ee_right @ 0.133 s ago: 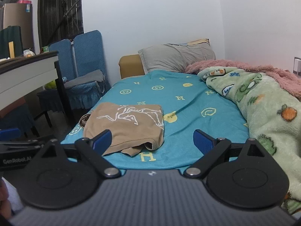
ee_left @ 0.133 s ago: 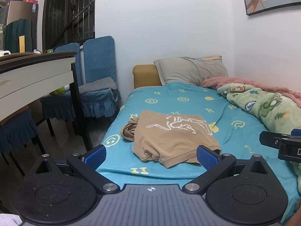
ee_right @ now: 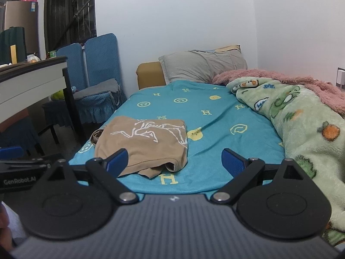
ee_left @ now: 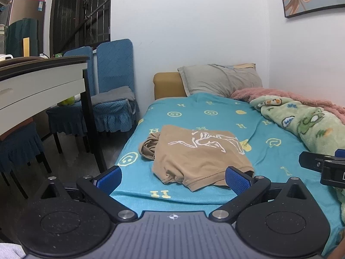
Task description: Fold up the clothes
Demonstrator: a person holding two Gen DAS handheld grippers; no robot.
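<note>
A tan shirt (ee_left: 198,155) with a white line drawing lies folded into a rough rectangle on the teal bed sheet (ee_left: 204,116), near the bed's foot and left side; a bunched part sticks out at its left. The same shirt (ee_right: 144,144) shows in the right wrist view. My left gripper (ee_left: 173,179) is open, held just short of the shirt's near edge, nothing between its blue pads. My right gripper (ee_right: 174,161) is open too, to the right of the shirt's near corner, and holds nothing. Each gripper's body shows at the edge of the other's view.
A green cartoon blanket (ee_right: 301,125) and a pink fluffy one (ee_right: 280,79) are heaped along the bed's right side by the wall. A grey pillow (ee_left: 220,79) lies at the head. Left of the bed stand a white table (ee_left: 43,82) and blue-covered chairs (ee_left: 112,99).
</note>
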